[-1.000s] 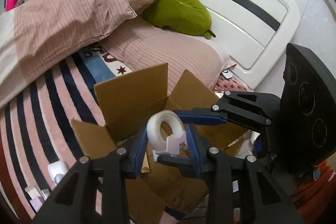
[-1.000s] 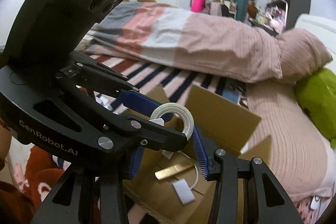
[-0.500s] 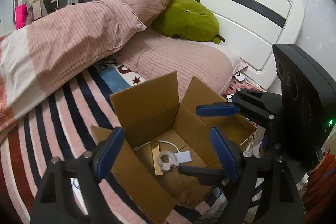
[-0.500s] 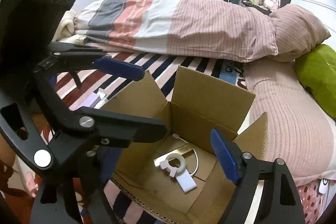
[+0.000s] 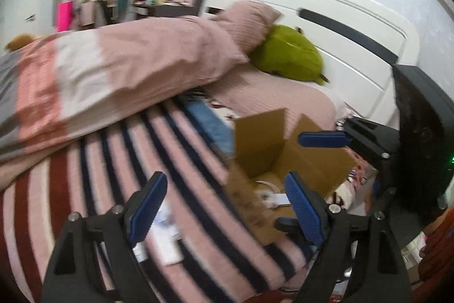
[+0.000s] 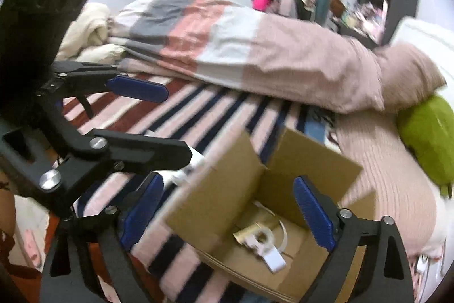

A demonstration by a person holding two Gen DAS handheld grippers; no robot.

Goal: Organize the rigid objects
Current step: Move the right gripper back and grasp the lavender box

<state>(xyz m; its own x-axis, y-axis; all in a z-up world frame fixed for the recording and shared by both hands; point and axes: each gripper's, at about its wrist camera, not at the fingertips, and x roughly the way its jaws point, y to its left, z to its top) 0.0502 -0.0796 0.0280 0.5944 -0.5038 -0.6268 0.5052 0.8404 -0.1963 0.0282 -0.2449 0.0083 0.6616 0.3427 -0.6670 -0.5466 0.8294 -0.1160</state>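
Note:
An open cardboard box (image 6: 295, 161) sits on the striped bedspread (image 6: 198, 115); it also shows in the left wrist view (image 5: 264, 138). Inside lie a tape roll in a white dispenser (image 6: 262, 239), a white cable (image 6: 283, 232) and a gold strip (image 6: 247, 232). My right gripper (image 6: 227, 209) is open and empty above the box's near left side. My left gripper (image 5: 224, 206) is open and empty, left of the box, above the bedspread. Small white items (image 5: 164, 232) lie on the bedspread beneath it; the view is blurred.
A rolled striped duvet (image 6: 241, 47) lies across the bed behind the box. A pink pillow (image 5: 249, 22) and green plush (image 5: 289, 56) rest against the white headboard (image 5: 326, 27). The left gripper's body (image 6: 93, 138) fills the left of the right wrist view.
One second ago the left gripper held the tape roll over the box. It opened and the roll dropped in. Both grippers have since swung left, away from the box.

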